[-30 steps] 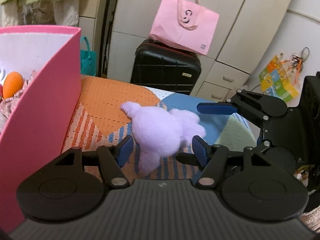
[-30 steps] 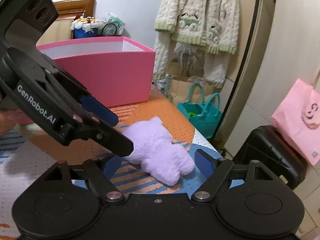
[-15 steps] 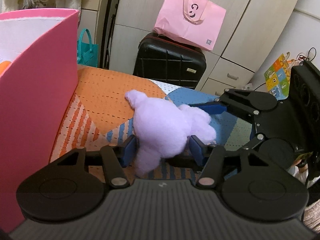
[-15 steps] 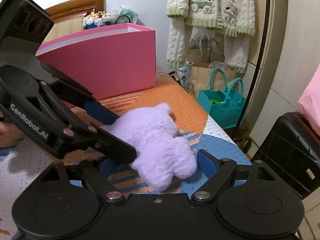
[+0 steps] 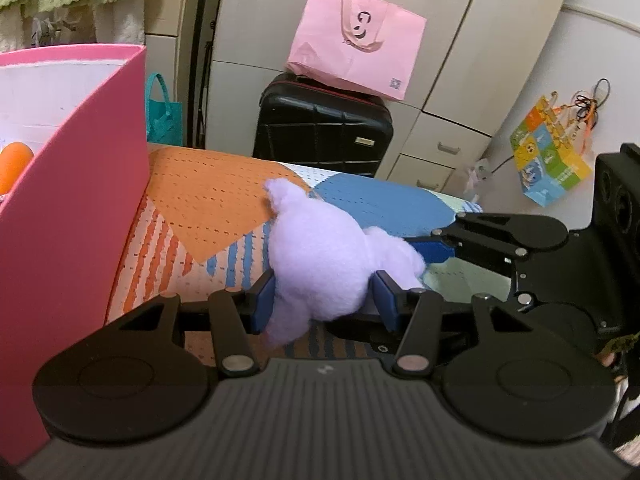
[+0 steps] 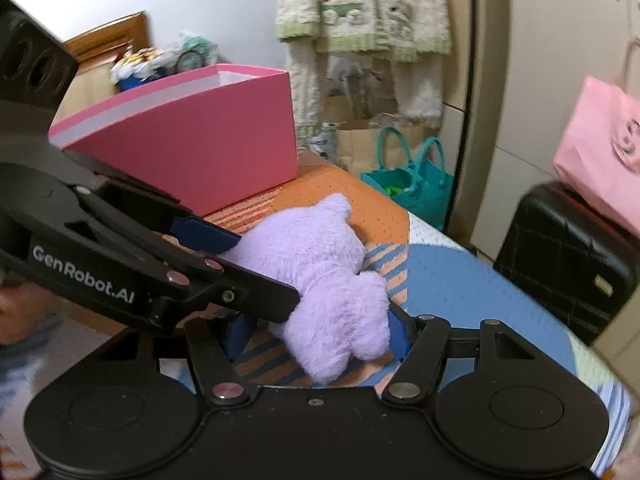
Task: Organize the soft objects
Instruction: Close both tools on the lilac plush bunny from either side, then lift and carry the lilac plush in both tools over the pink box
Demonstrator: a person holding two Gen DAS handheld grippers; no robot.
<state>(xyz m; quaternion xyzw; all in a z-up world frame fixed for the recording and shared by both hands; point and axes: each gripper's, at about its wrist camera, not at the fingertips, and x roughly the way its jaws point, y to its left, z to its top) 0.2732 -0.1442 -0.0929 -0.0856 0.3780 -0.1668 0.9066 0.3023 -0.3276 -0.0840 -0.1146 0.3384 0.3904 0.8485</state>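
Purple plush toy (image 5: 320,264) lies on the patterned bedspread (image 5: 208,196) near the pink box (image 5: 76,200), left gripper (image 5: 324,300) clenched on its body, right gripper (image 6: 316,336) closing around it; looks light, squashy, non-fragile, so grip mid-body, not limbs.

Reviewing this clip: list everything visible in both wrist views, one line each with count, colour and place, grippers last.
fluffy plush toy: one, lilac, on the patterned bedspread, between both grippers' fingers
quilted bedspread: one, orange, blue and white, under the toy
large cardboard box: one, pink, on the bed
round ball: one, orange, inside the box
hard suitcase: one, black, on the floor beyond the bed
paper bag: one, pink, atop the suitcase
woven tote: one, teal, on the floor
knitted cardigan: one, cream and green, hanging
left gripper: black, blue fingers closing, pressing the toy
right gripper: black, fingers closing around the toy's end
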